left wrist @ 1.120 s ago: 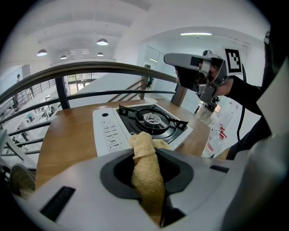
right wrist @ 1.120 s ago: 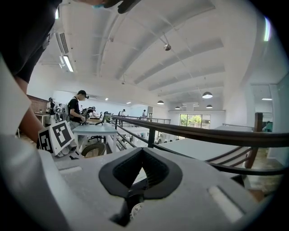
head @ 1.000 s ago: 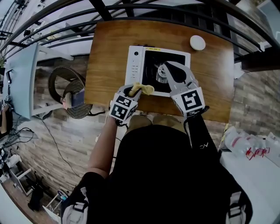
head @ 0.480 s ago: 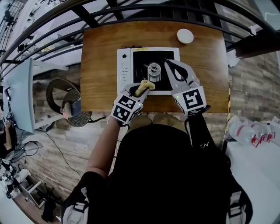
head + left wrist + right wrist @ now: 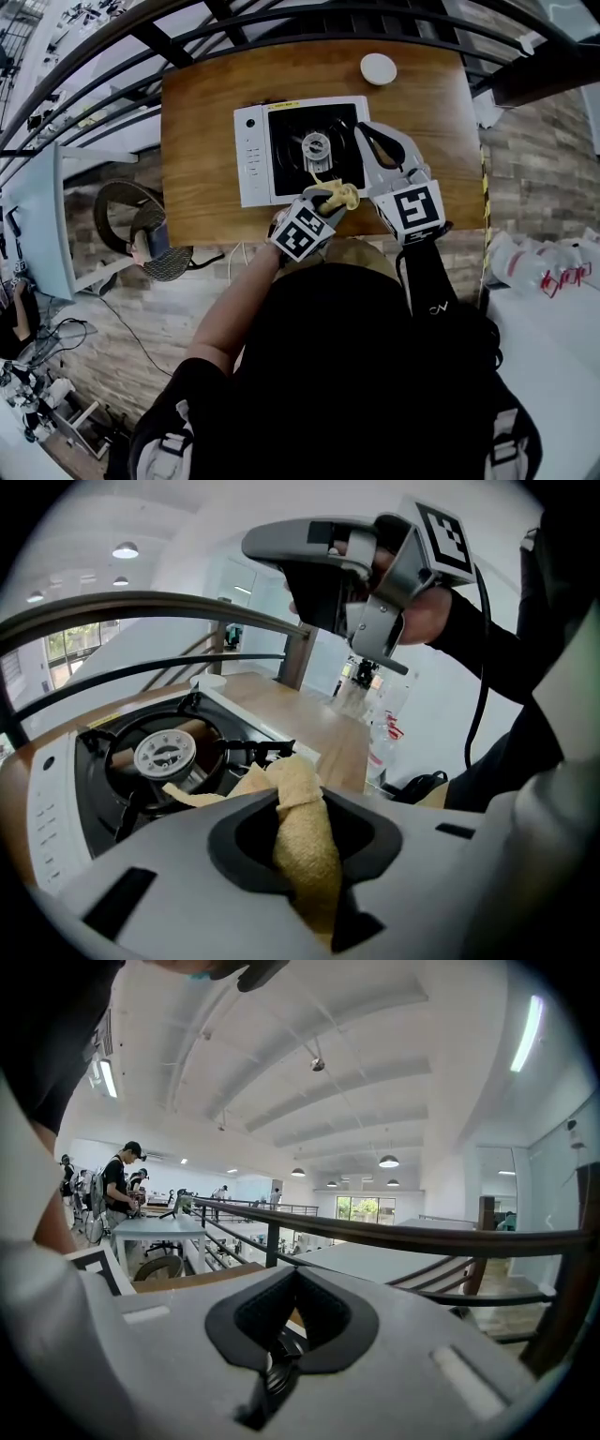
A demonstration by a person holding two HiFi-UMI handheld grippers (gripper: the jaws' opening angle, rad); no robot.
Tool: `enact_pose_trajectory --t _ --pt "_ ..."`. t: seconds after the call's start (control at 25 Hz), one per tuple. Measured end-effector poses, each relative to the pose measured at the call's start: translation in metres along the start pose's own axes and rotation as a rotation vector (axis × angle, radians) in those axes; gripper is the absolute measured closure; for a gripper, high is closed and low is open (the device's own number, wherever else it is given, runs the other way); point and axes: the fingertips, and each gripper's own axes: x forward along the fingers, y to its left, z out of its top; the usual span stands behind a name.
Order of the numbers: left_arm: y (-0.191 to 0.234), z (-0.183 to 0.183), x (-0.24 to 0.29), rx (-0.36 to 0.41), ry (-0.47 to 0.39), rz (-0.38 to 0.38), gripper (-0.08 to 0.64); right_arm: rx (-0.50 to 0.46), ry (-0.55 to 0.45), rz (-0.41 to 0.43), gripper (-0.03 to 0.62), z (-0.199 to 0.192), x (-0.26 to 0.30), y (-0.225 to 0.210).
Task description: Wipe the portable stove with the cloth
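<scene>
Left tool clenched on the yellow terry cloth, at the near right corner of the white-bodied, black-topped portable stove. Wiping looks under way; the panel side is likely left. Right tool closed, empty, over the stove's right edge. Black pan-support prongs may snag. Farther off on the wooden table: 1 small white disc.
</scene>
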Motion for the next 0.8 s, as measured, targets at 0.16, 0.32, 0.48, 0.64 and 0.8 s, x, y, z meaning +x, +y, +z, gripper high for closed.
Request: enact_pose_trajectory --t 0.16,0.32,0.48,0.64,0.8 --pt "0.011 -0.019 -0.015 -0.043 0.016 0.044 0.479 0.001 -0.002 0.012 0.592 0.0 0.002 0.001" --pt "0.027 -0.041 -0.036 -0.1 0.029 0.104 0.479 -0.003 -0.012 0.046 0.592 0.005 0.011 0.011" --pt "0.037 -0.059 -0.056 -0.169 0.02 0.161 0.479 -0.013 -0.036 0.098 0.592 0.012 0.023 0.026" --pt "0.052 -0.078 -0.076 -0.236 0.004 0.222 0.479 -0.017 -0.019 0.136 0.592 0.012 0.034 0.039" --pt "0.076 -0.101 -0.104 -0.339 -0.033 0.308 0.479 -0.031 -0.026 0.174 0.592 0.016 0.041 0.053"
